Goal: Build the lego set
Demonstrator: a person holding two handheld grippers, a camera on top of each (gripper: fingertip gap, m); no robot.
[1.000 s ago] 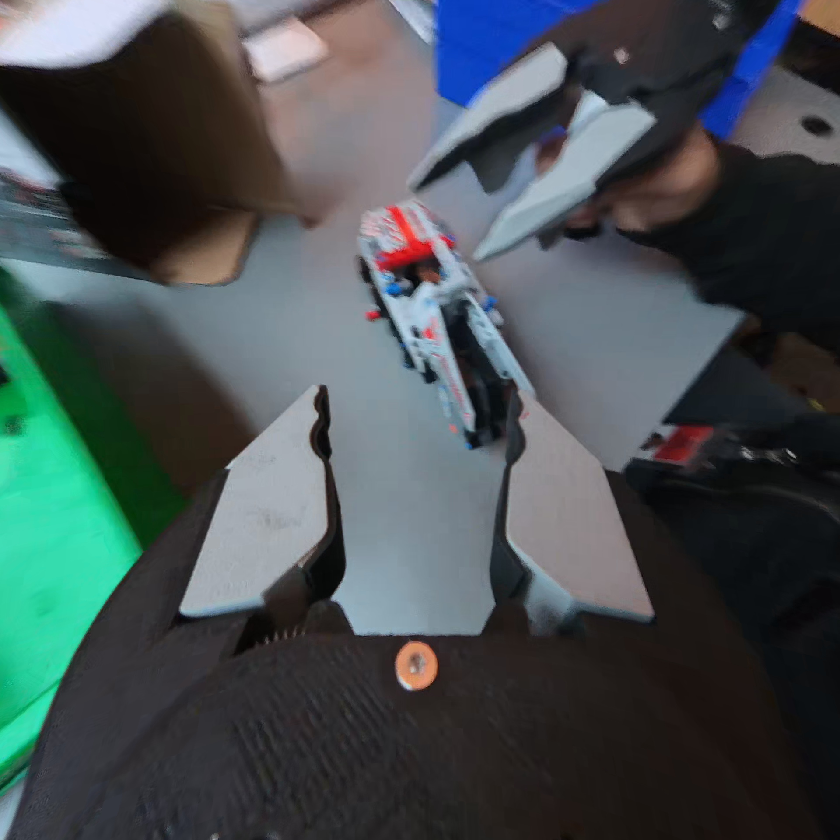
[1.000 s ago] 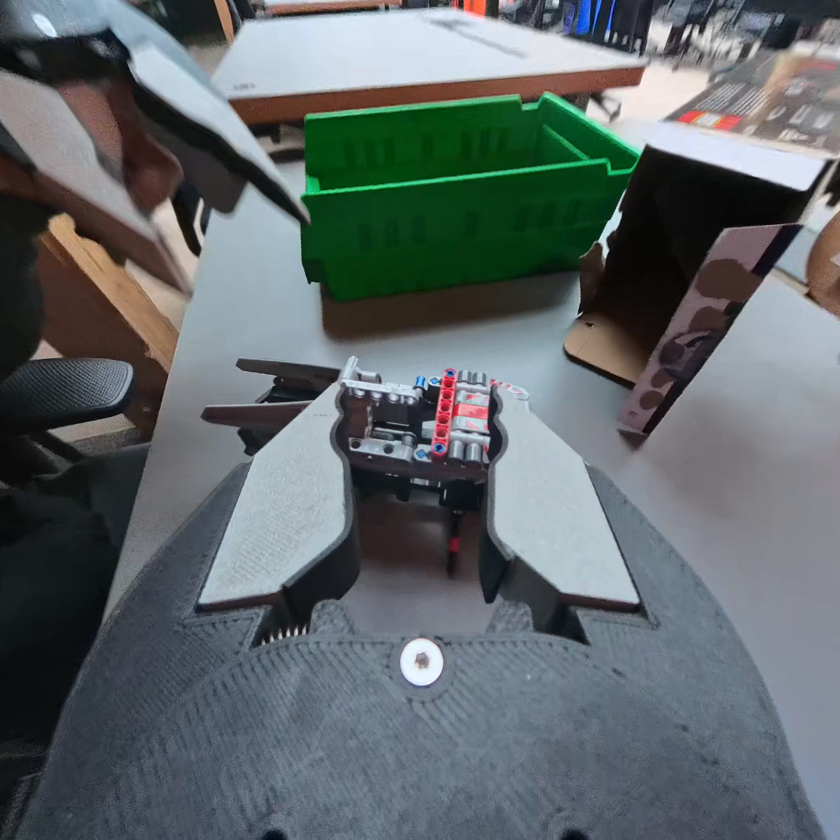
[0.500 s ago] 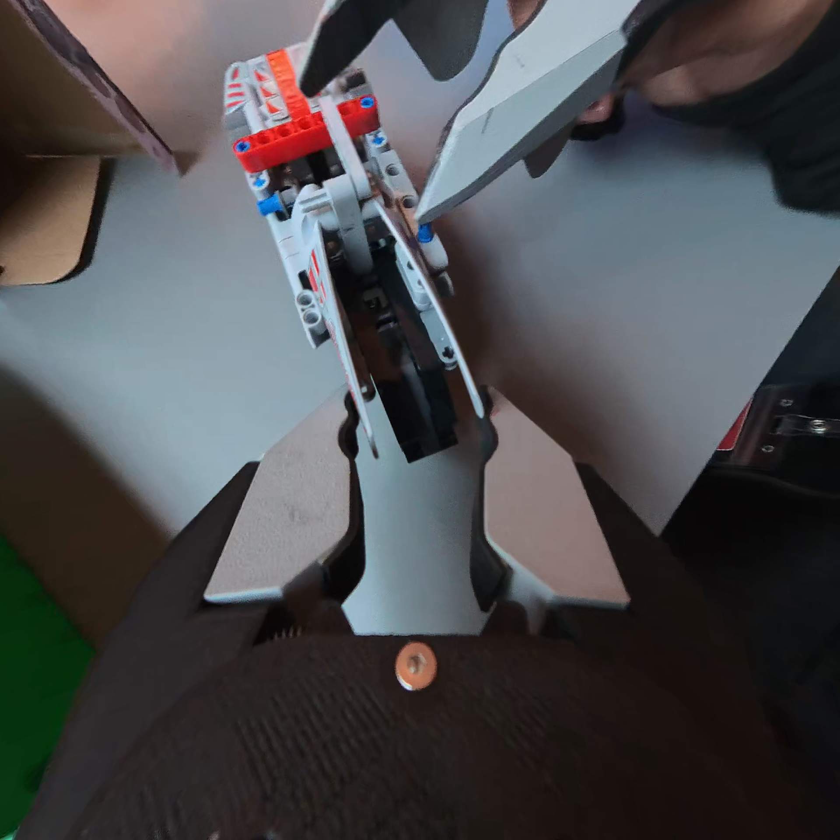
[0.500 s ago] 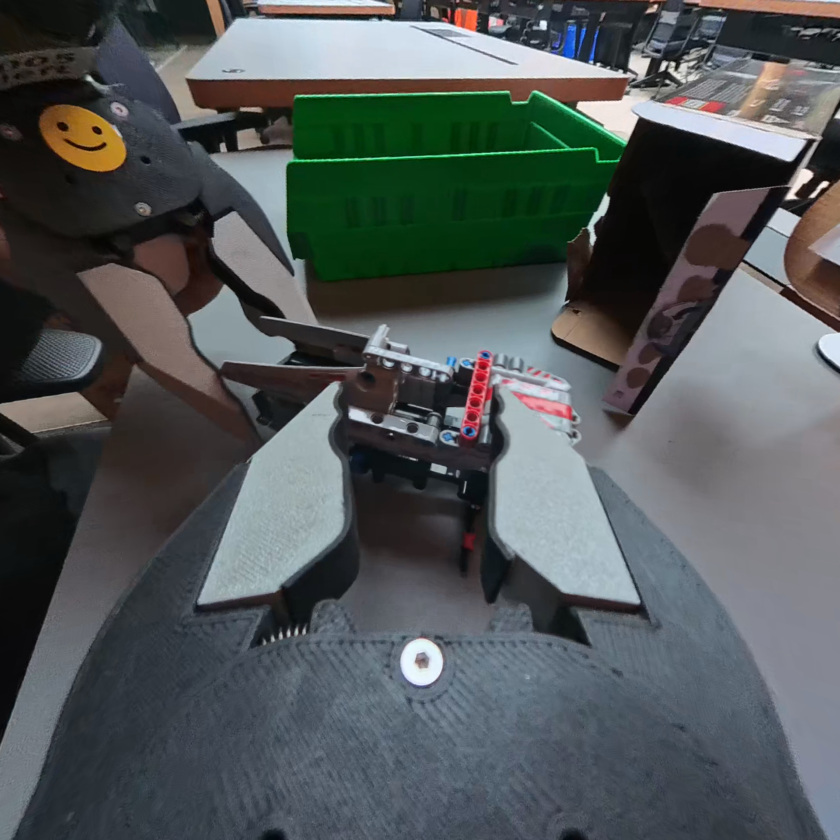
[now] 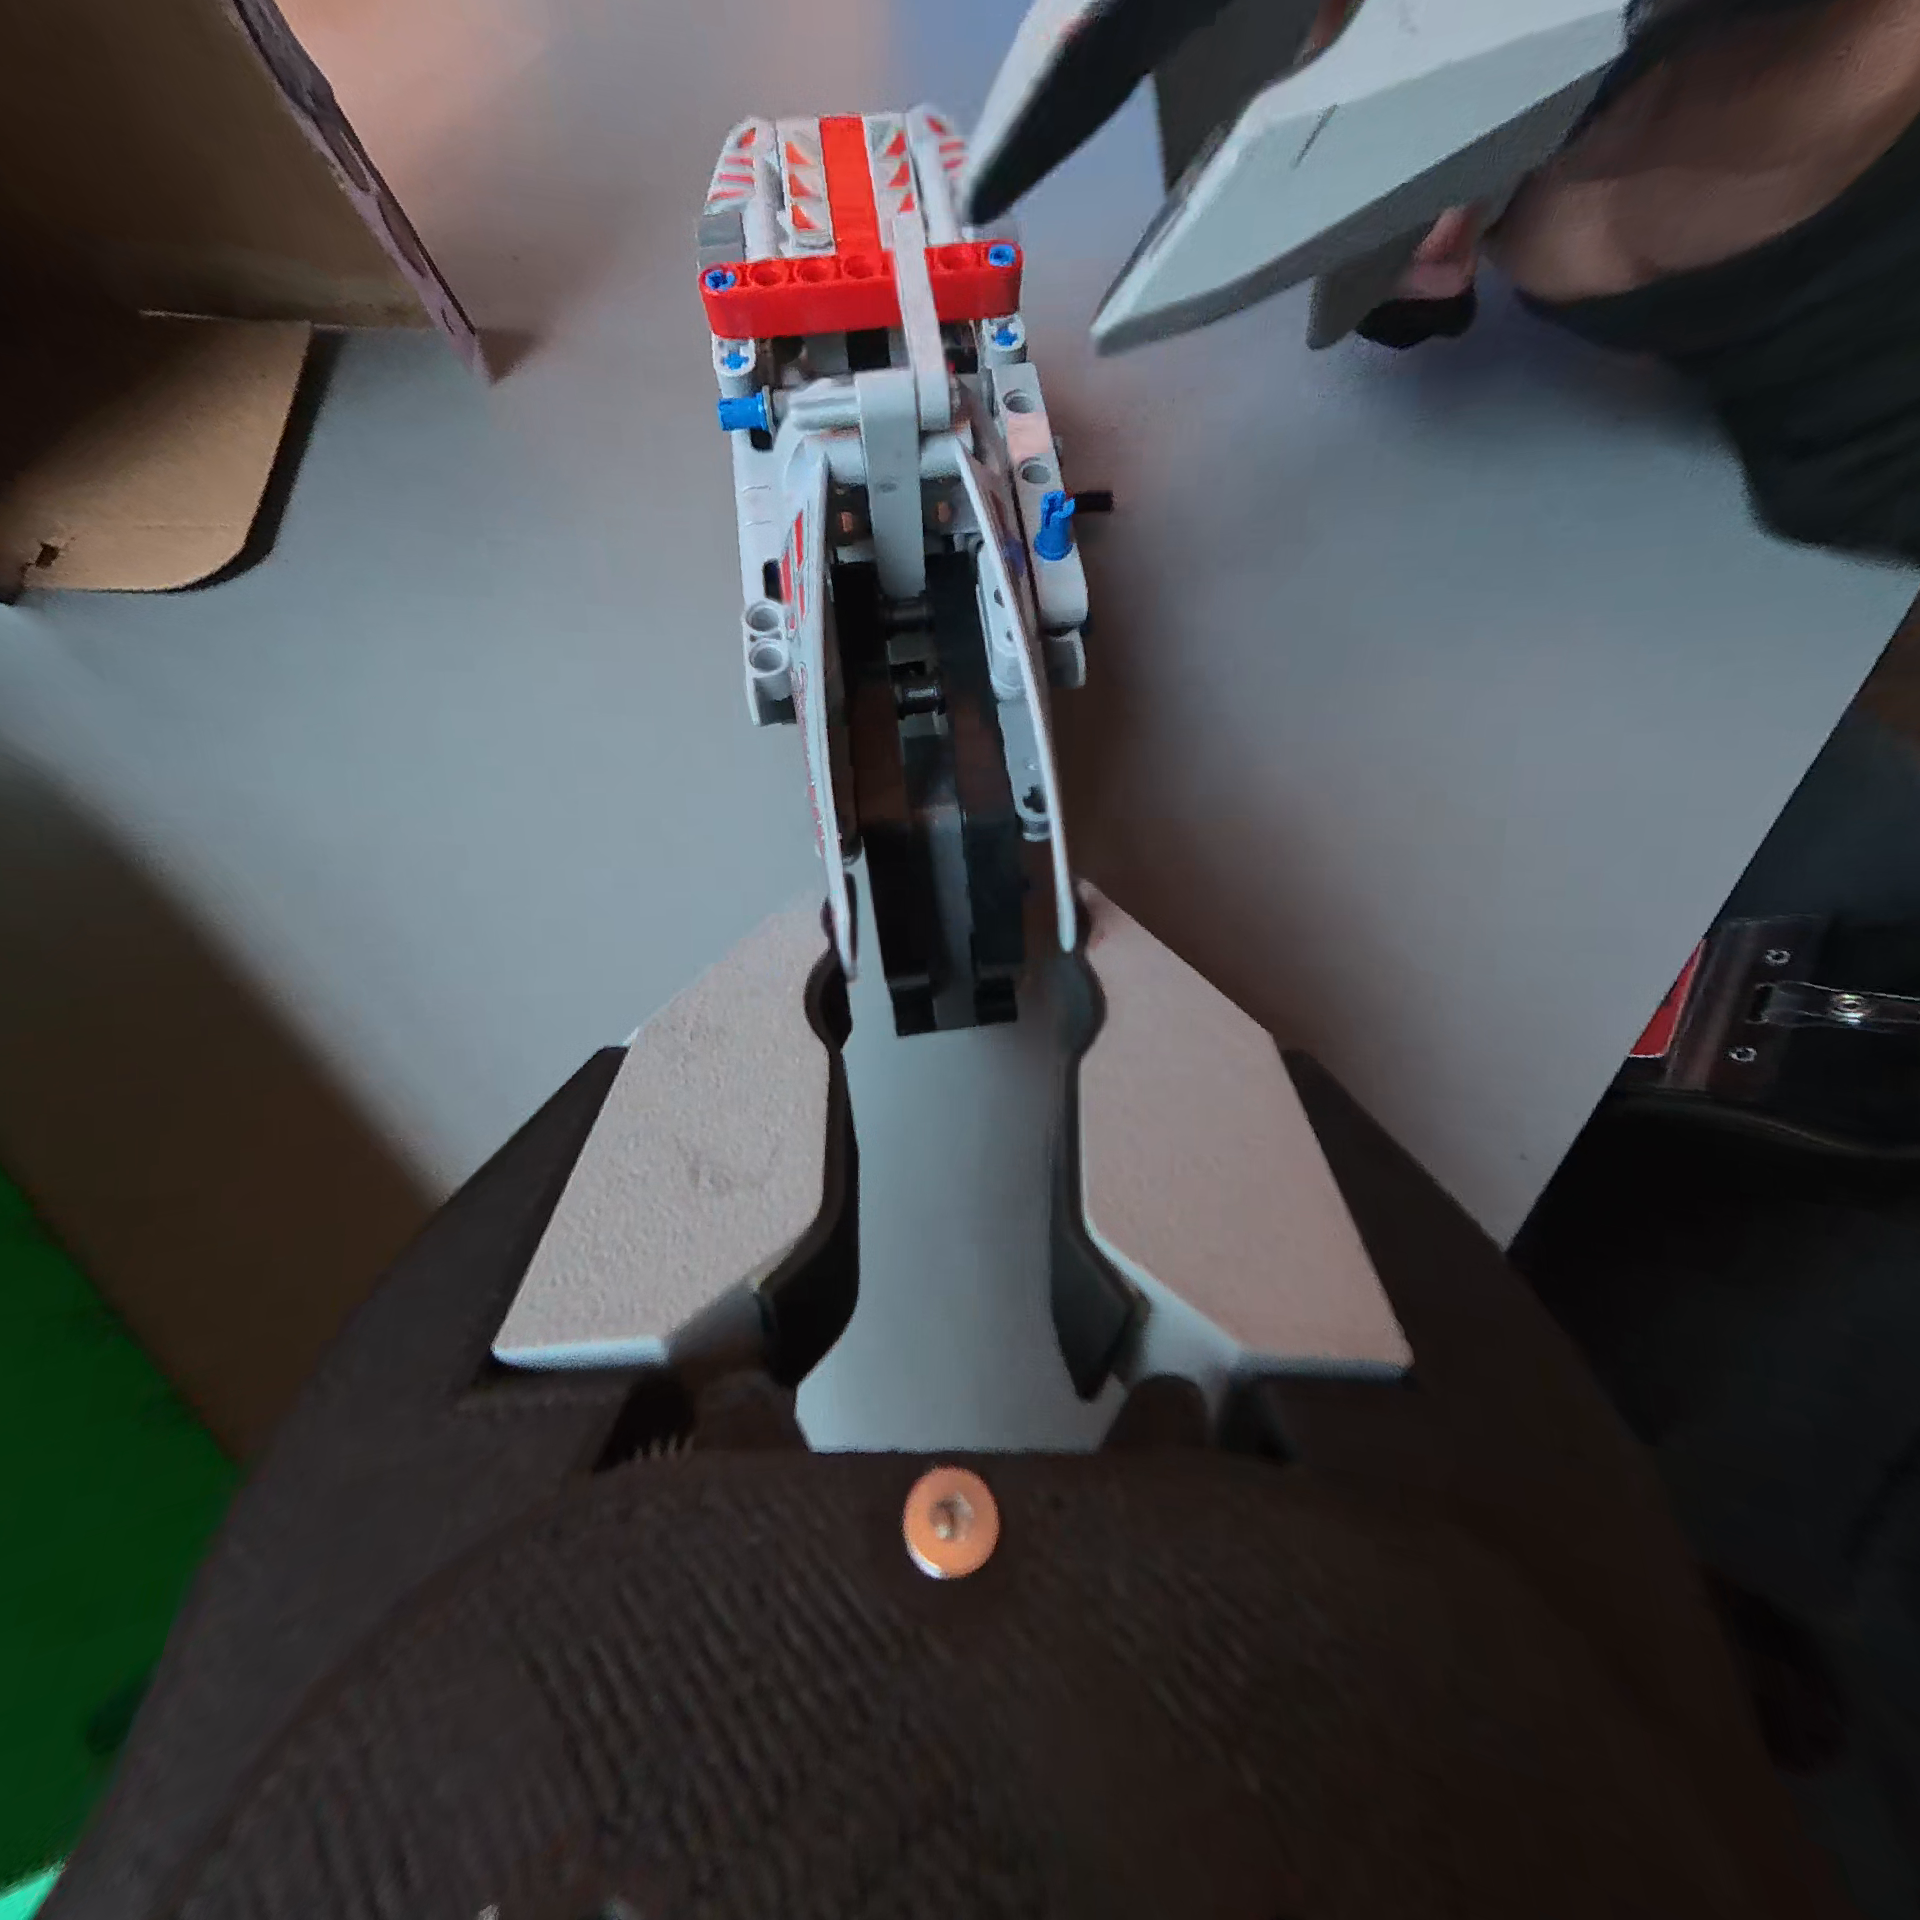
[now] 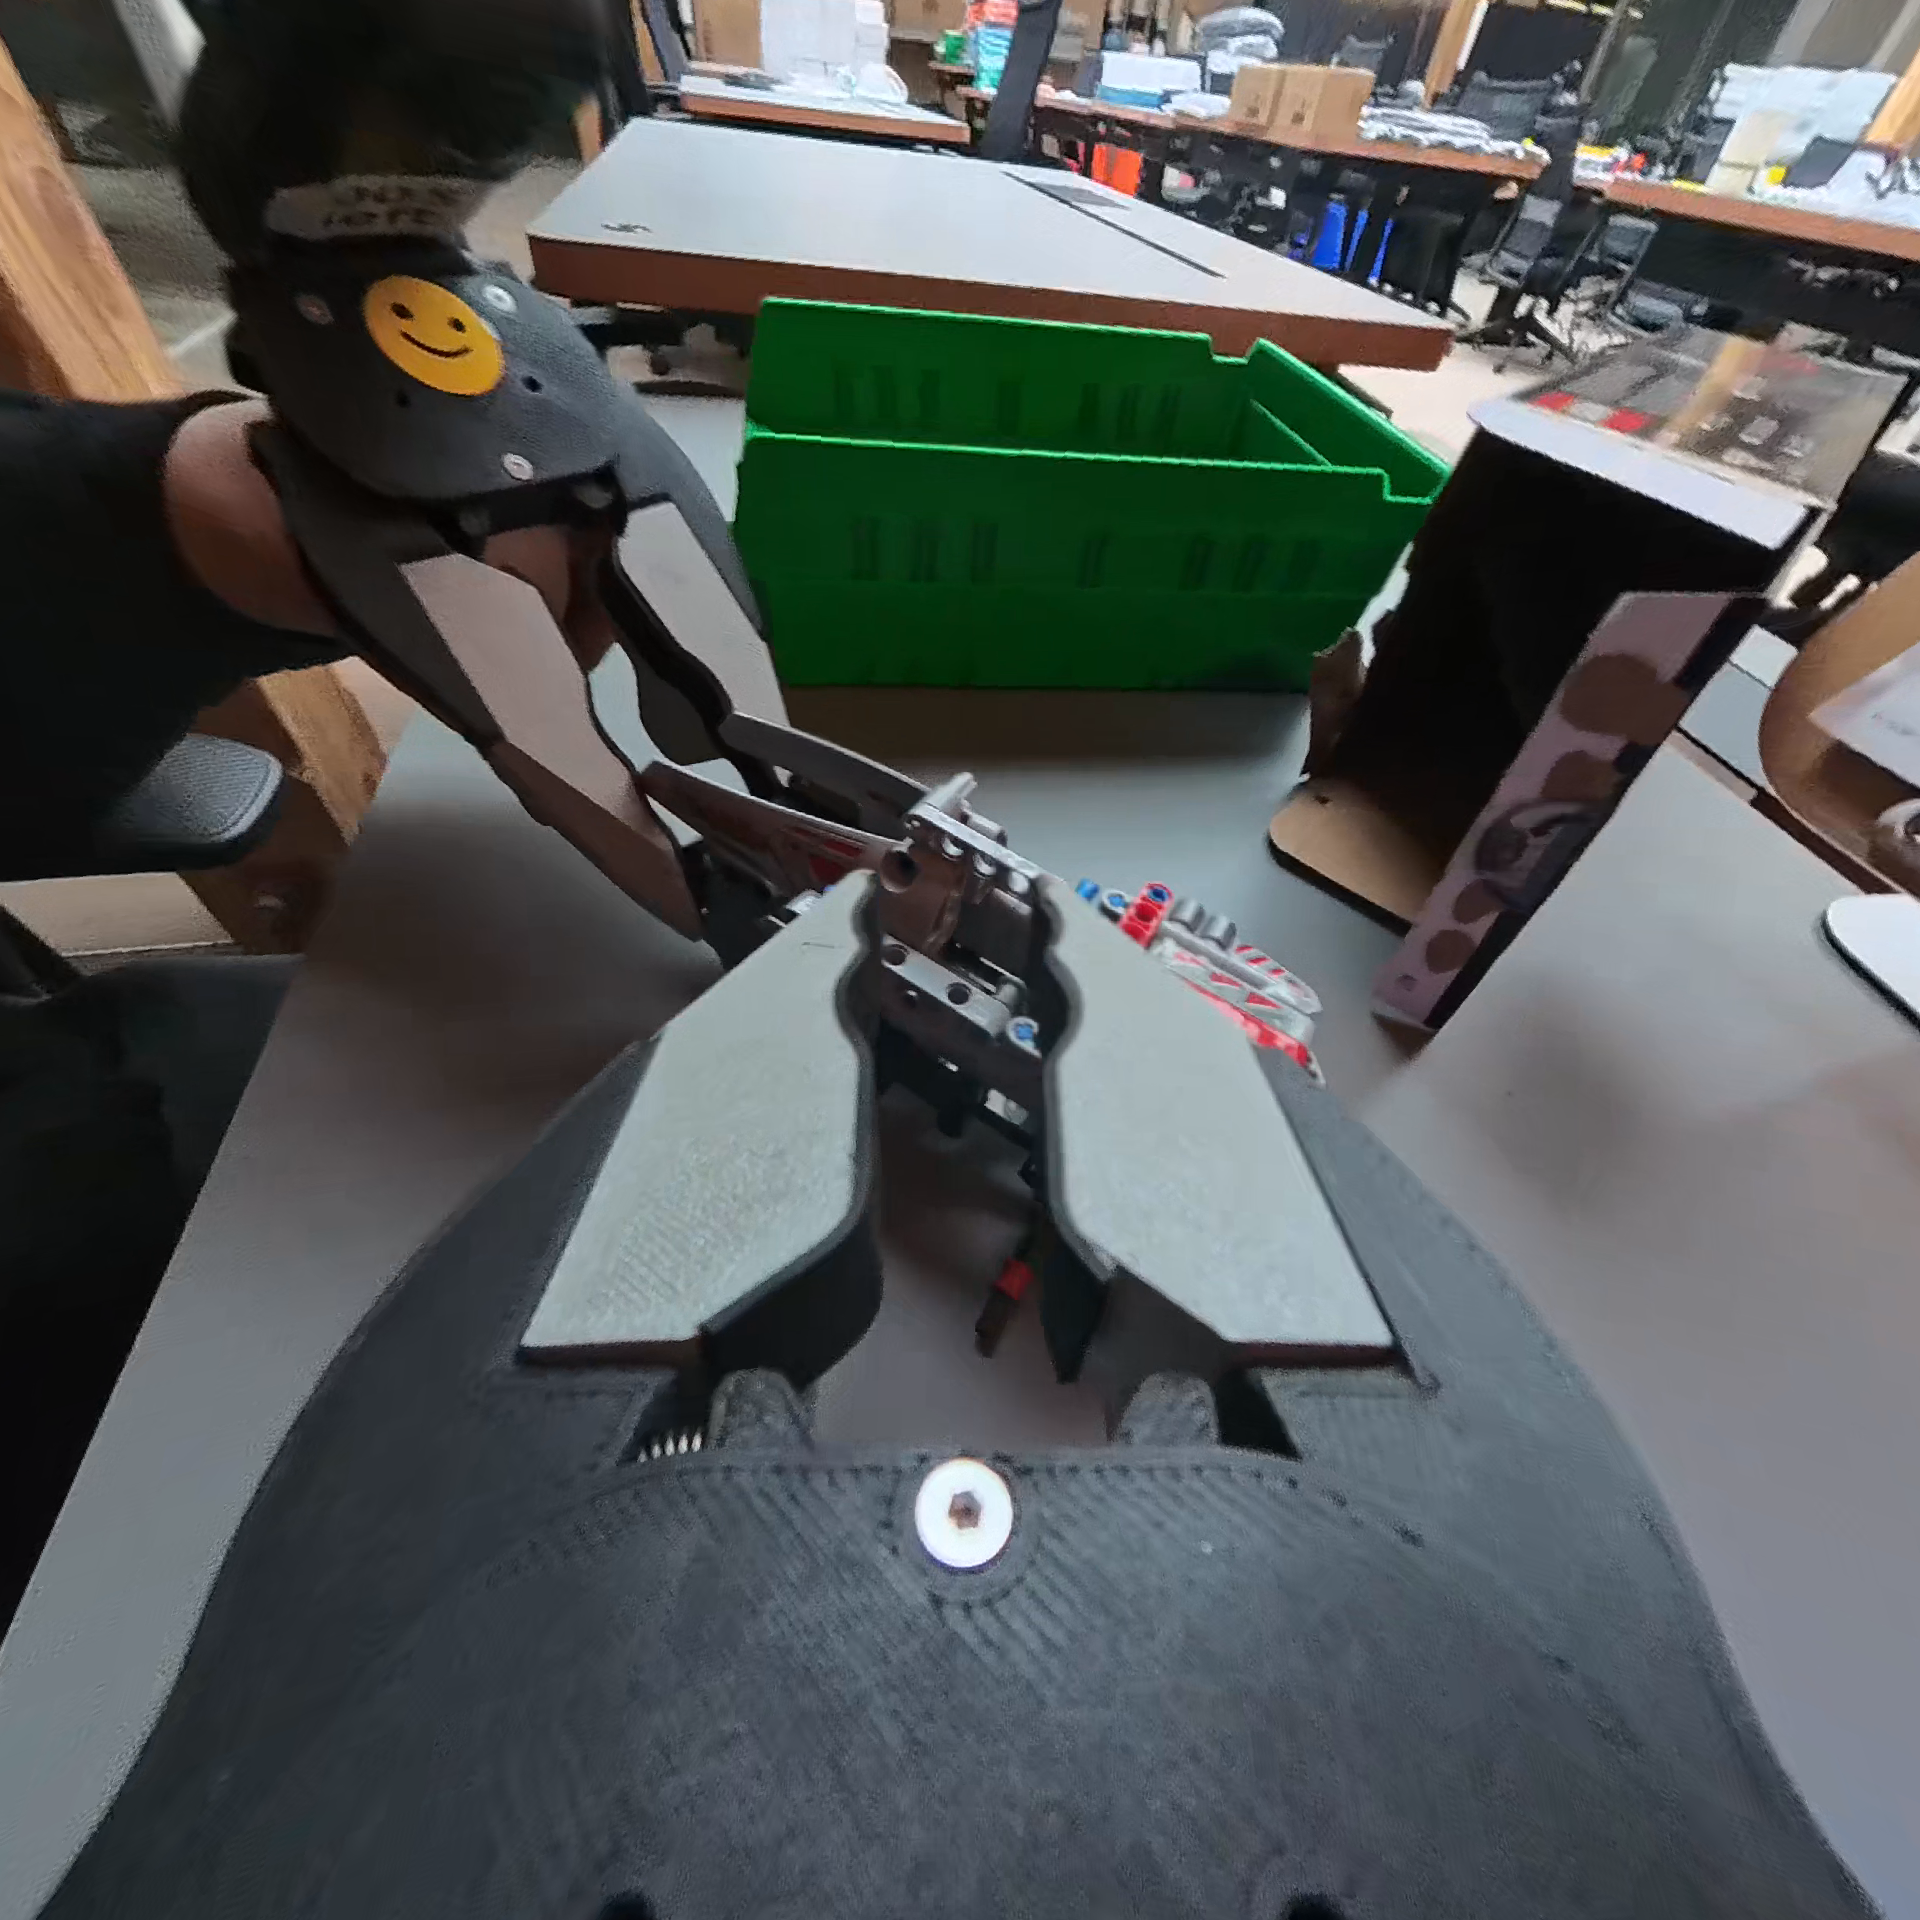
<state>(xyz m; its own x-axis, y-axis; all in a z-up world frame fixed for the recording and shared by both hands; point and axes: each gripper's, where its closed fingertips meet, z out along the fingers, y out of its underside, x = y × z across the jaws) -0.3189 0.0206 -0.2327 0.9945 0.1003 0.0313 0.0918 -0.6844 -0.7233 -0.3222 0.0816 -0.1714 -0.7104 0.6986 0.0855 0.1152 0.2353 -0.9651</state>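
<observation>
Grey table (image 5: pixel 436 665) under both views, green bin (image 6: pixel 1039 540) and open cardboard box (image 6: pixel 1558 623) at its far side. On it lies my Lego car model (image 5: pixel 904 582), white and grey with a red beam across. My left gripper (image 5: pixel 951 966) pinches its black rear end; my right gripper (image 6: pixel 951 935), jaws narrowed, straddles the model's middle, though I cannot tell whether it grips.

Left tongs (image 5: pixel 951 951) around lego model's (image 5: pixel 899 540) black tail end on grey table (image 5: pixel 468 727).
</observation>
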